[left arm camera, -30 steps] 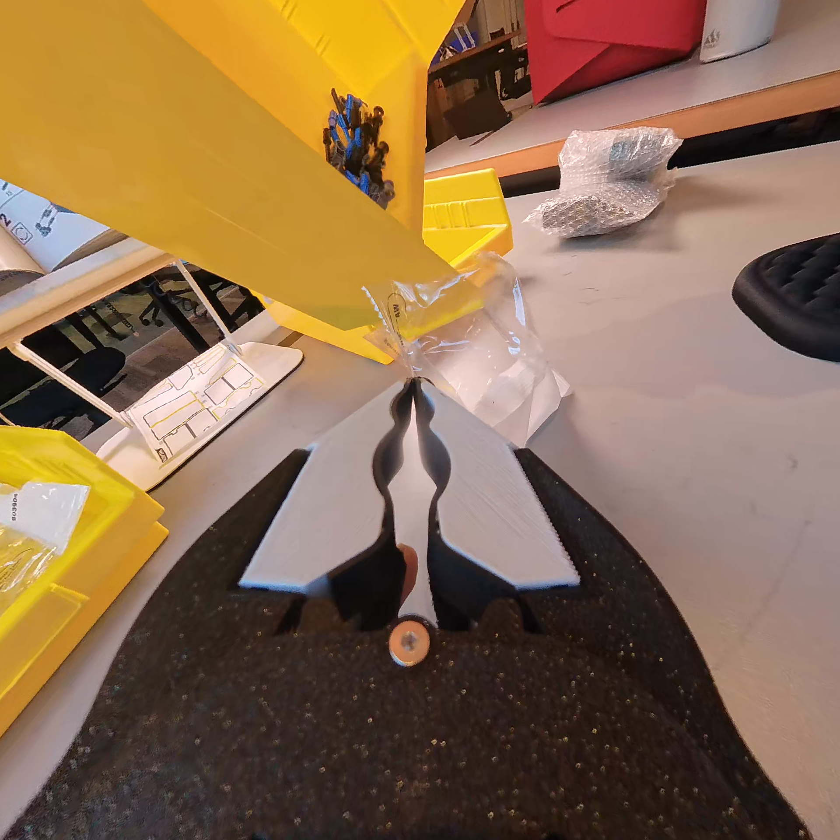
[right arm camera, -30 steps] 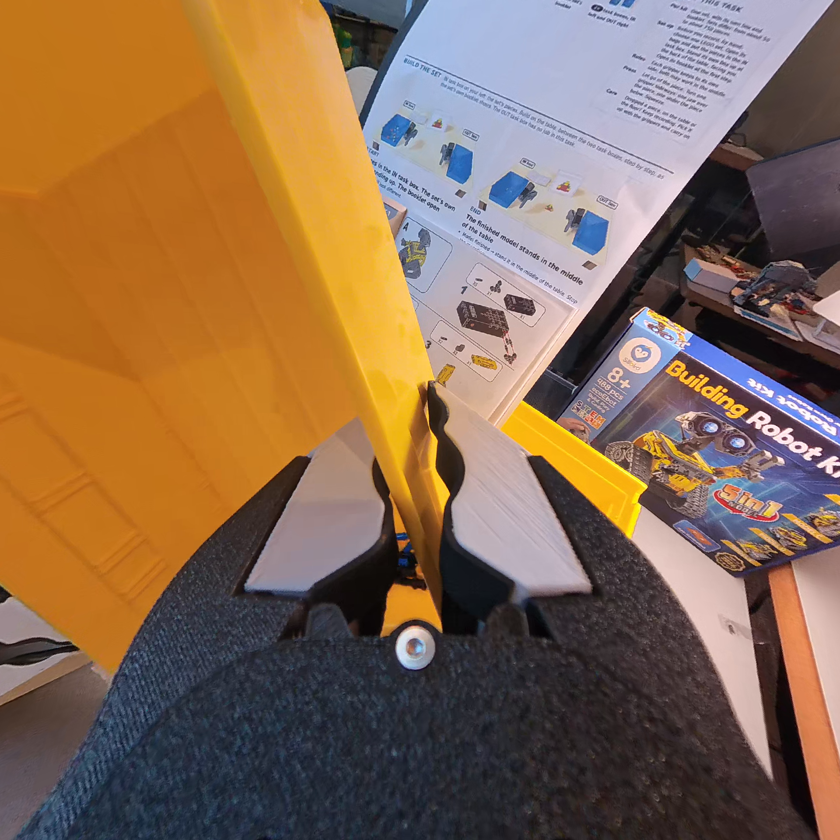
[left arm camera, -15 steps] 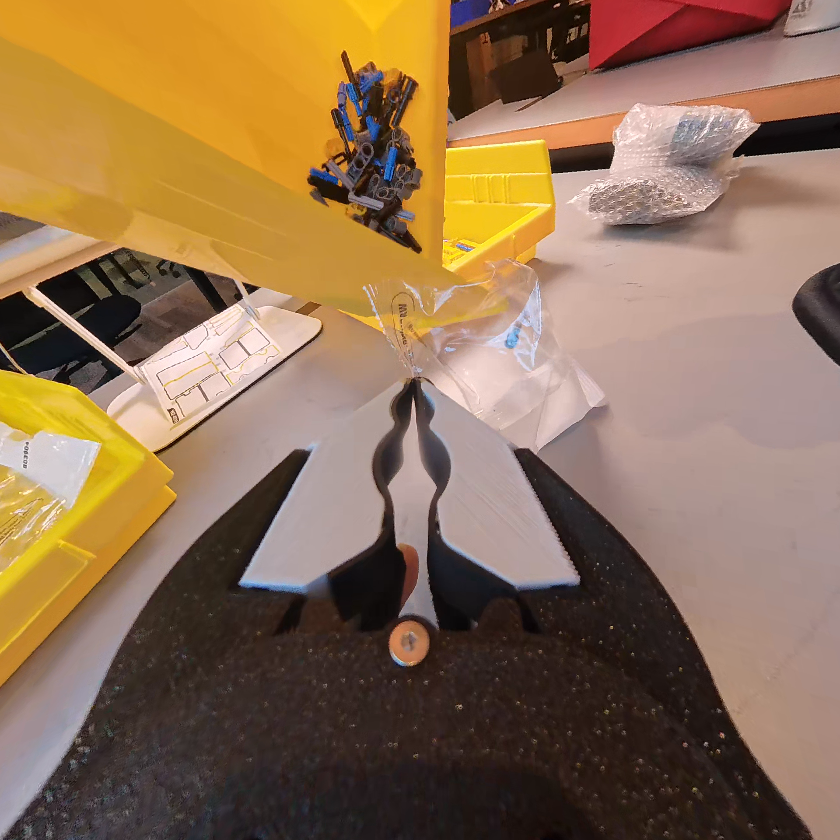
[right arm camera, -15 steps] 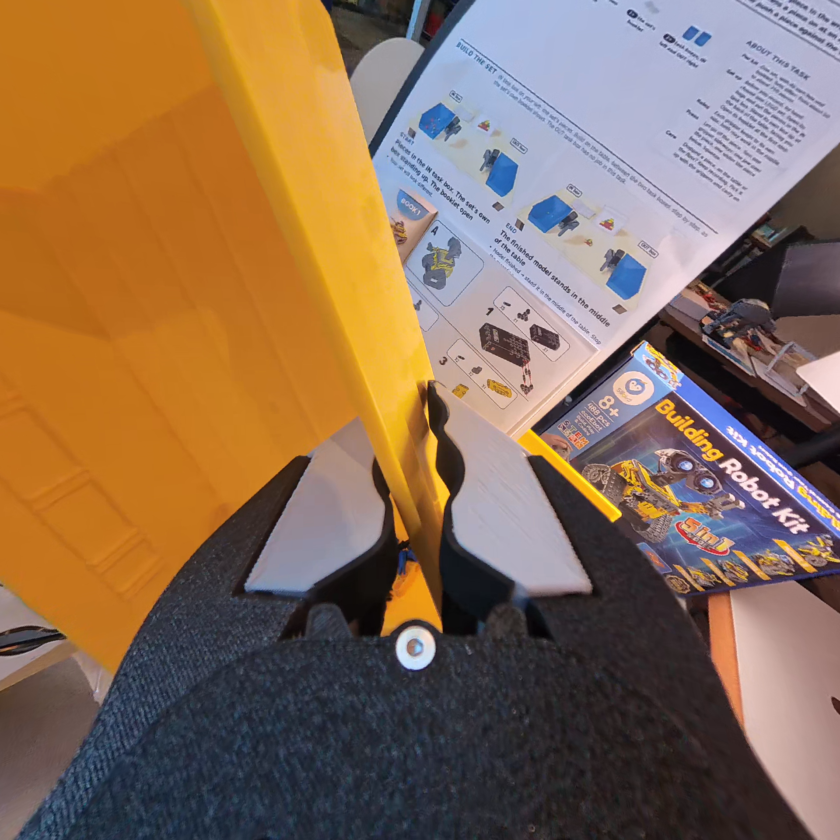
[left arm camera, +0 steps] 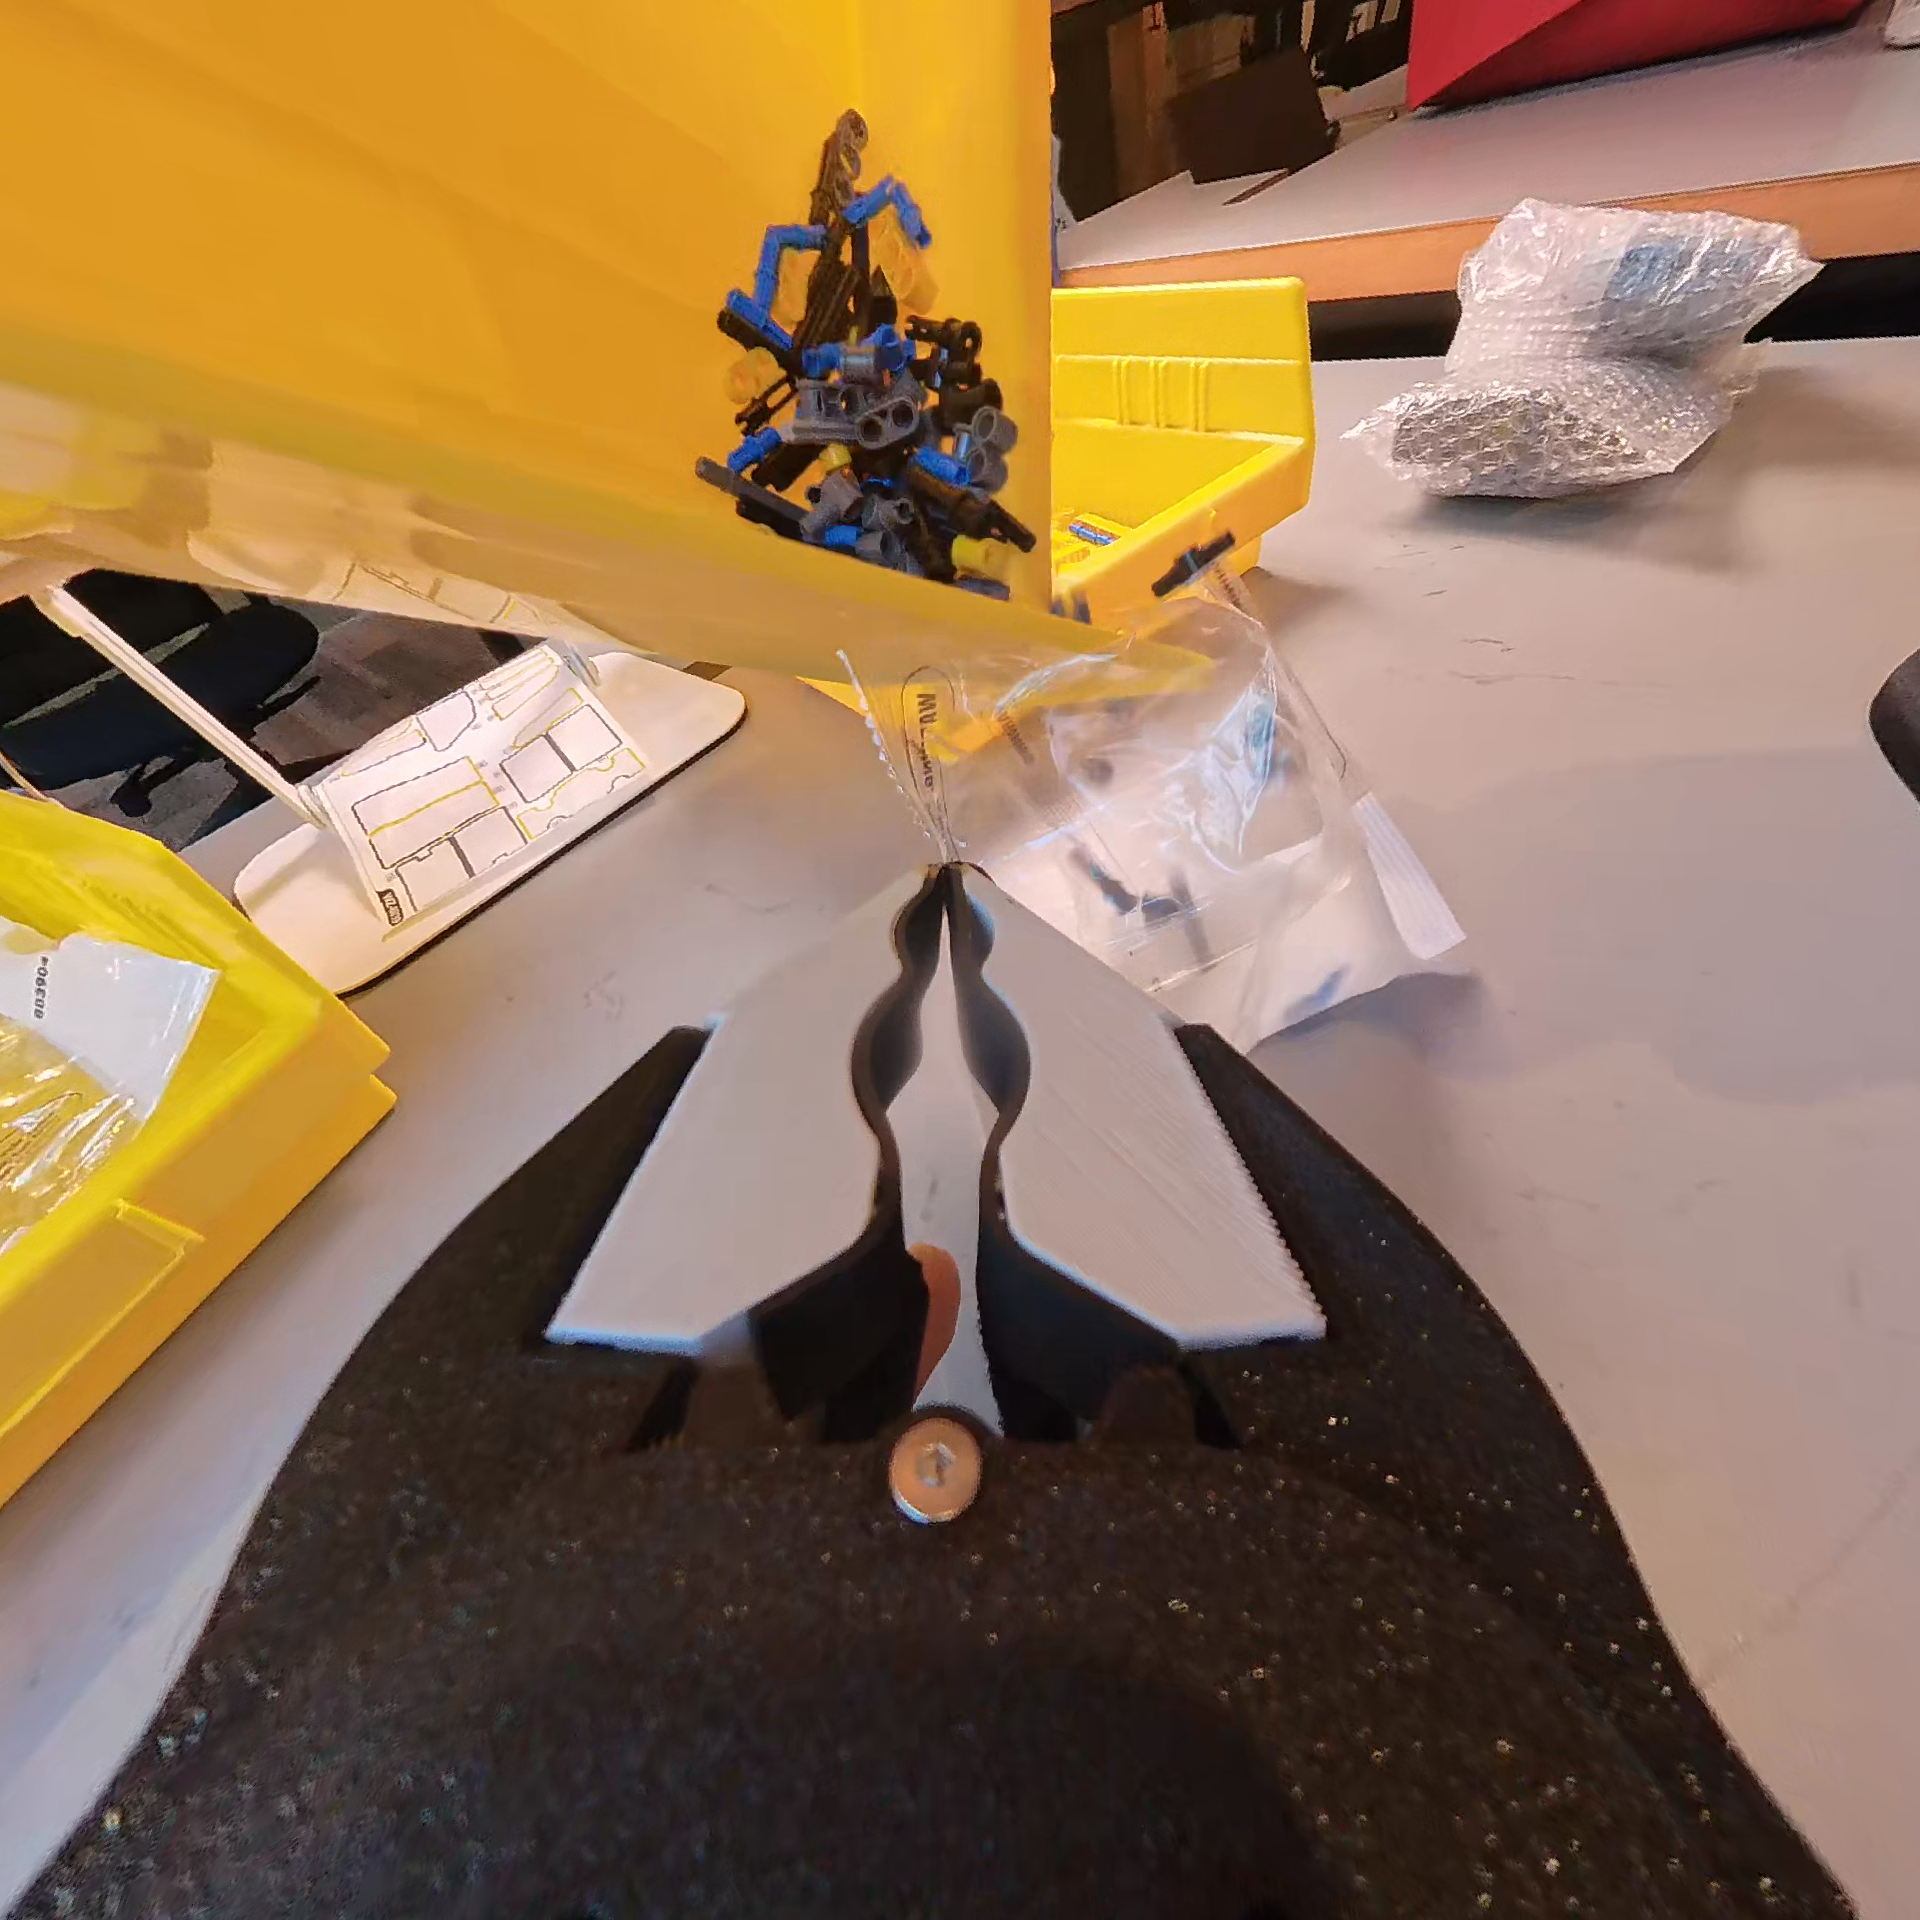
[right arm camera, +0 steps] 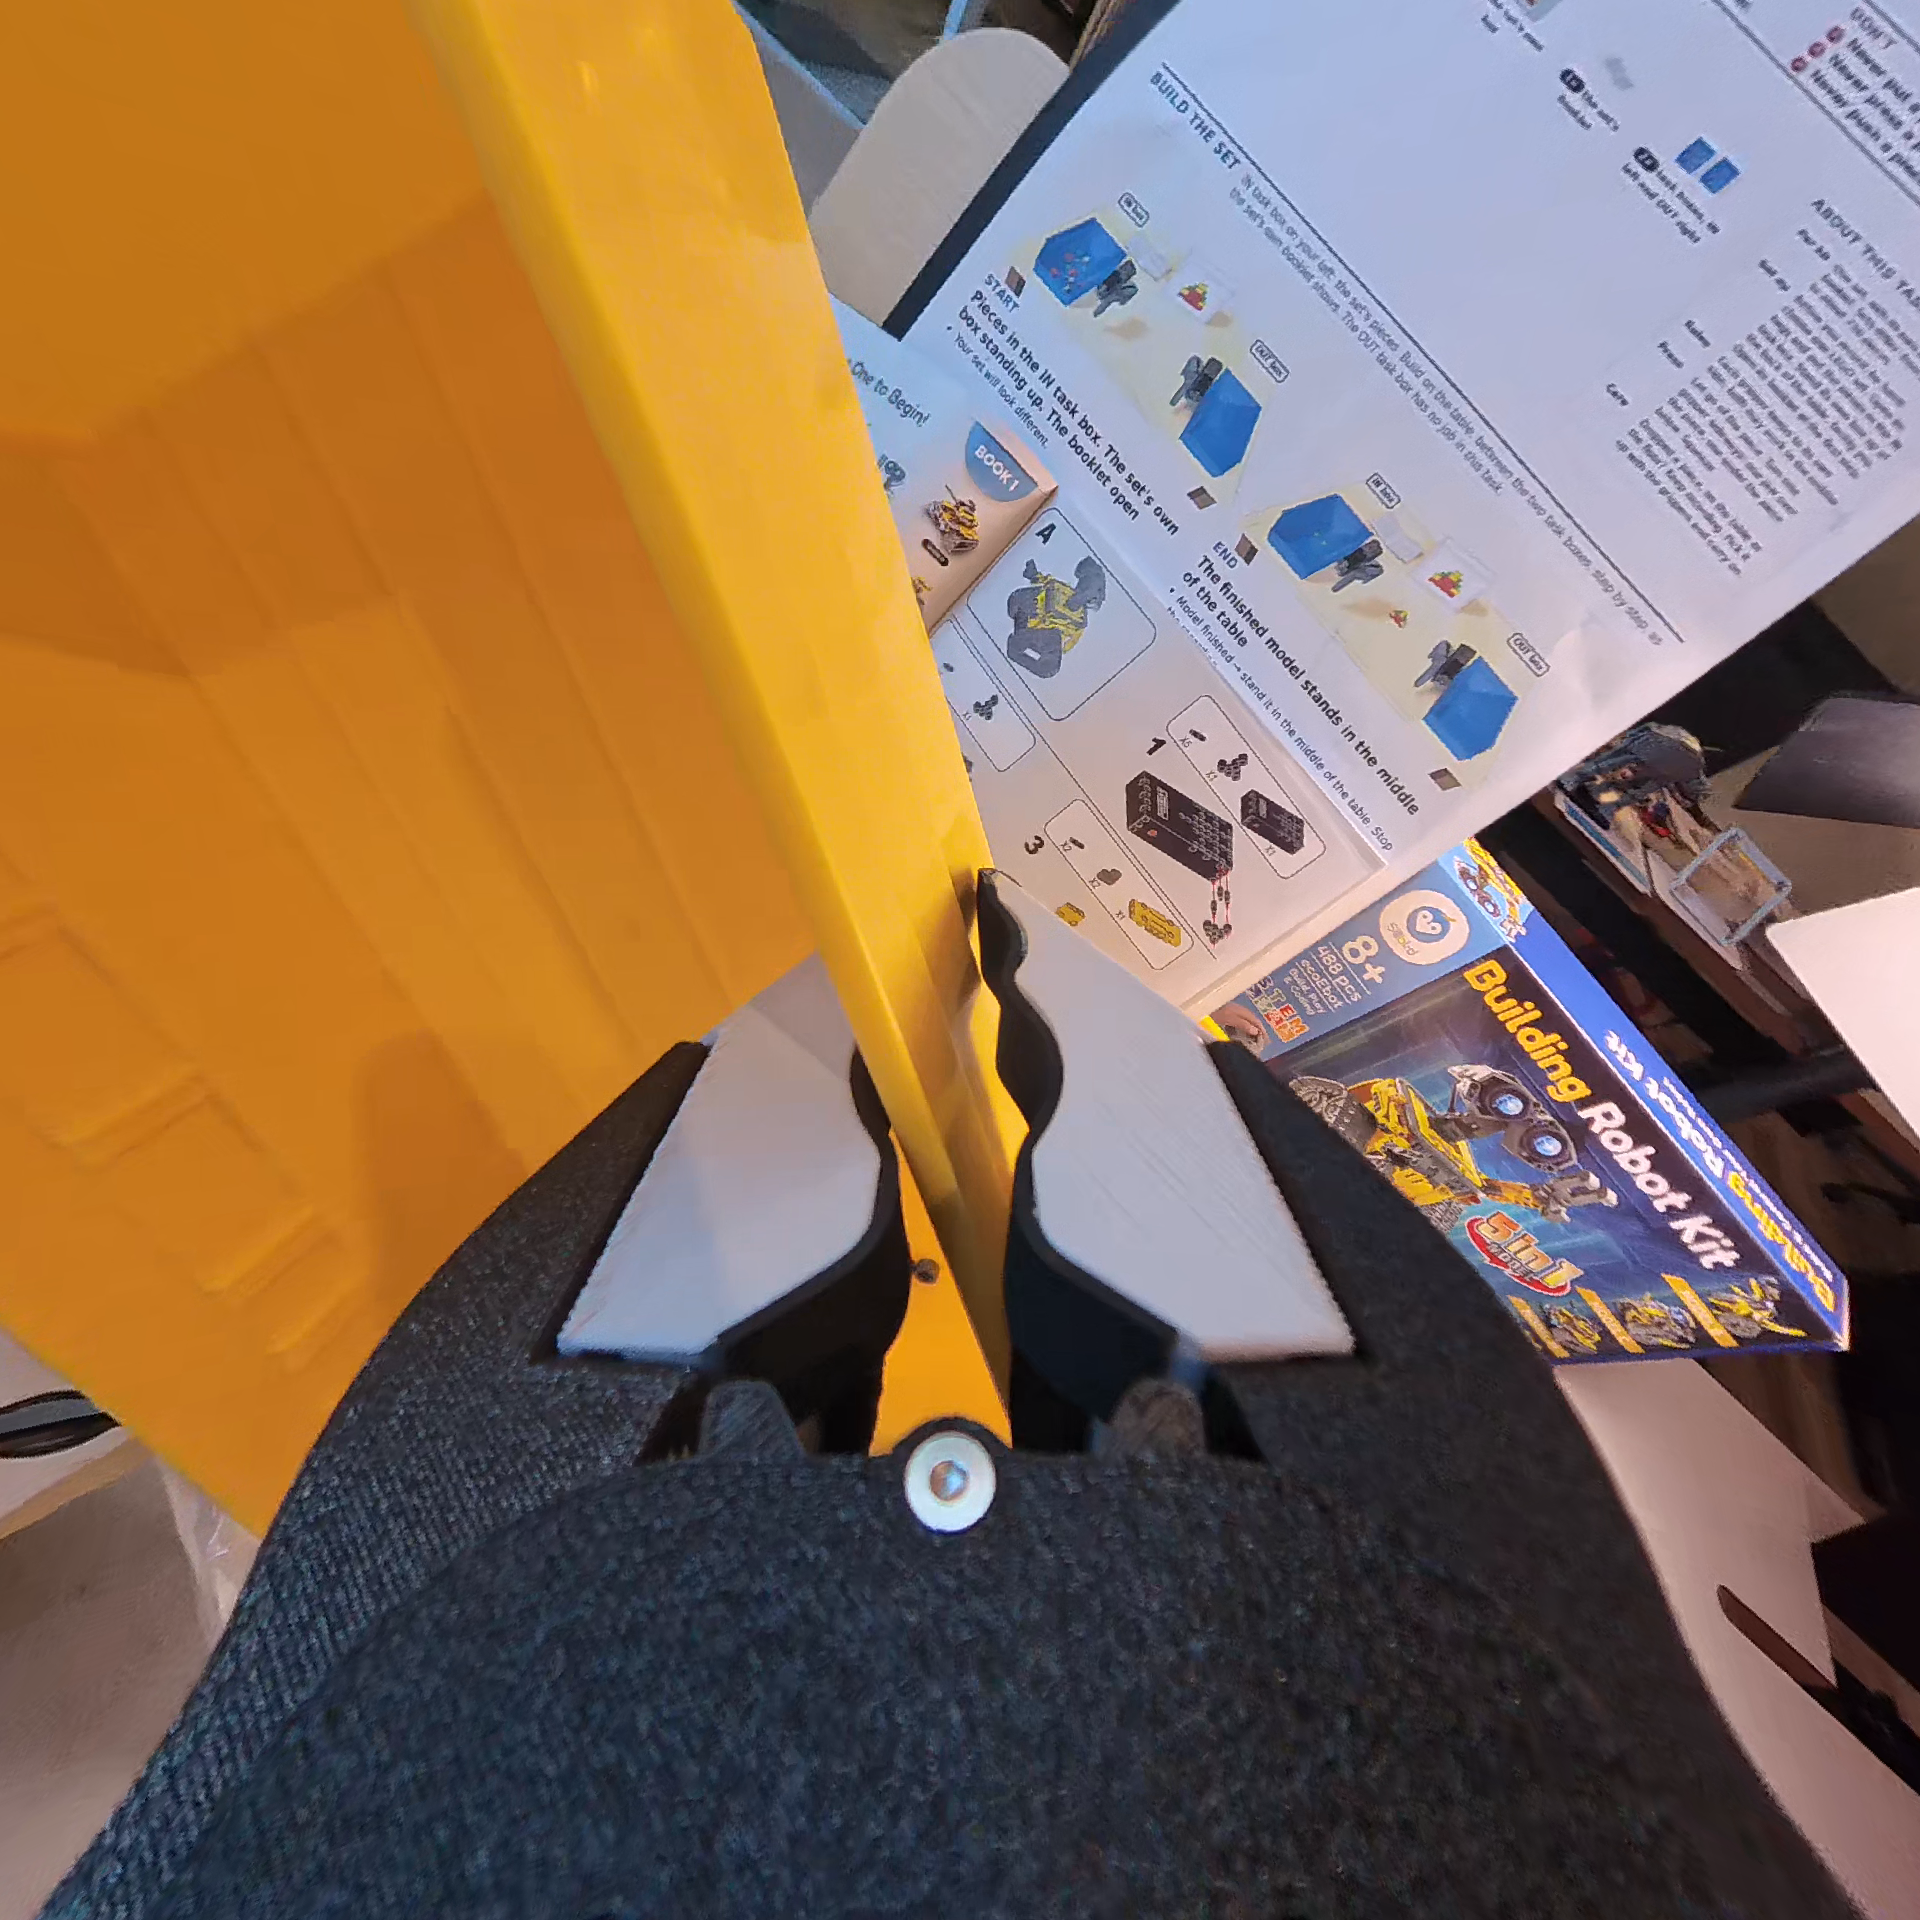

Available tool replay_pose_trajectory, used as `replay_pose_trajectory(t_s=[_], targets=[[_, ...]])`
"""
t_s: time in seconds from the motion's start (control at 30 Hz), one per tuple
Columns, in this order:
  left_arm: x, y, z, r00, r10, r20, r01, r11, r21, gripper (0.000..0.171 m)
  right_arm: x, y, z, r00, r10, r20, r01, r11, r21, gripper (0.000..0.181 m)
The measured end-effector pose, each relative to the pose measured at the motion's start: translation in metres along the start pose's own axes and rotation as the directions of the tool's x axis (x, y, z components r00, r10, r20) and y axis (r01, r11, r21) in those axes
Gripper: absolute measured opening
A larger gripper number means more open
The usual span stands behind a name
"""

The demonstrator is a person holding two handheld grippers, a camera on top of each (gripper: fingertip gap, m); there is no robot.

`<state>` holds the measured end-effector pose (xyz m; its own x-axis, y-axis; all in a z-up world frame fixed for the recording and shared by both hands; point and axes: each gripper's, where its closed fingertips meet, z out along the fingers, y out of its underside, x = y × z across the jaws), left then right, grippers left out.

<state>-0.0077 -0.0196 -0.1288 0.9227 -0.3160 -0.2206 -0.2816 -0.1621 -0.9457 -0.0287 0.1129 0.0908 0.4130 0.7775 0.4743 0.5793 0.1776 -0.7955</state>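
Both tongs were clamped. Left gripper (left arm camera: 943,875) pinched the printed edge of a clear plastic bag (left arm camera: 1174,831) lying on the grey table (left arm camera: 1621,1039), its mouth under the tilted yellow bin (left arm camera: 416,312), where small black and blue building pieces (left arm camera: 873,416) piled in the low corner. Right gripper (right arm camera: 961,904) gripped that bin's wall (right arm camera: 727,623), angled upward before a printed instruction sheet (right arm camera: 1403,436) and a blue robot-kit box (right arm camera: 1538,1132).

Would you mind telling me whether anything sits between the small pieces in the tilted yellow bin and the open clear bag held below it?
Nothing visible does: the pieces lie at the tilted yellow bin corner, directly above the clear bag pinched by the left hand-held gripper.
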Motion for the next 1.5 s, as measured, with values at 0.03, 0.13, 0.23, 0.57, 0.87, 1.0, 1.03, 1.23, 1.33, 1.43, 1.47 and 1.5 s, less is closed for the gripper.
replay_pose_trajectory(t_s=[0.03, 0.13, 0.23, 0.57, 0.87, 1.0, 1.03, 1.23, 1.33, 1.43, 1.47, 1.5], targets=[[0.000, 0.000, 0.000, 1.000, -0.004, 0.001, 0.004, 1.000, -0.001, 0.000, -0.001, -0.001, 0.001, 1.000, -0.007, 0.001, 0.007, 1.000, -0.004, 0.003], [-0.001, 0.001, 0.000, 1.000, -0.015, 0.001, 0.015, 1.000, -0.006, 0.000, -0.005, -0.004, 0.004, 1.000, -0.027, 0.001, 0.027, 1.000, -0.016, 0.004], [-0.002, 0.002, 0.001, 1.000, -0.026, 0.000, 0.026, 1.000, -0.015, 0.000, -0.007, -0.005, 0.007, 0.999, -0.031, 0.006, 0.031, 0.999, -0.021, 0.003], [-0.001, -0.001, -0.003, 0.998, -0.061, -0.026, 0.061, 0.998, 0.006, 0.000, 0.002, 0.010, 0.019, 0.997, 0.042, 0.070, -0.036, 0.996, -0.087, 0.005], [0.009, -0.013, -0.017, 0.996, -0.024, -0.086, 0.031, 0.997, 0.076, 0.000, 0.023, 0.066, 0.041, 0.927, 0.319, 0.199, -0.242, 0.911, -0.333, 0.004], [0.017, -0.018, -0.026, 0.991, 0.009, -0.133, 0.006, 0.994, 0.112, 0.000, 0.039, 0.098, 0.034, 0.891, 0.403, 0.209, -0.288, 0.857, -0.426, 0.005], [0.019, -0.021, -0.029, 0.988, 0.016, -0.152, 0.003, 0.992, 0.128, 0.000, 0.043, 0.106, 0.030, 0.882, 0.422, 0.208, -0.298, 0.843, -0.448, 0.005], [0.037, -0.023, -0.040, 0.943, 0.085, -0.321, -0.029, 0.984, 0.175, 0.000, 0.062, 0.157, 0.007, 0.826, 0.530, 0.192, -0.363, 0.761, -0.538, 0.006], [0.046, -0.019, -0.046, 0.906, 0.158, -0.392, -0.090, 0.978, 0.185, 0.000, 0.063, 0.180, 0.000, 0.793, 0.578, 0.195, -0.393, 0.728, -0.561, 0.006], [0.052, -0.015, -0.054, 0.871, 0.220, -0.440, -0.151, 0.971, 0.185, 0.000, 0.058, 0.197, -0.007, 0.758, 0.618, 0.210, -0.415, 0.705, -0.575, 0.007], [0.053, -0.015, -0.060, 0.856, 0.222, -0.466, -0.150, 0.971, 0.187, 0.000, 0.053, 0.202, -0.010, 0.745, 0.629, 0.220, -0.418, 0.698, -0.582, 0.007], [0.055, -0.017, -0.066, 0.840, 0.220, -0.496, -0.138, 0.971, 0.197, 0.000, 0.047, 0.206, -0.012, 0.732, 0.640, 0.232, -0.417, 0.691, -0.591, 0.007]])
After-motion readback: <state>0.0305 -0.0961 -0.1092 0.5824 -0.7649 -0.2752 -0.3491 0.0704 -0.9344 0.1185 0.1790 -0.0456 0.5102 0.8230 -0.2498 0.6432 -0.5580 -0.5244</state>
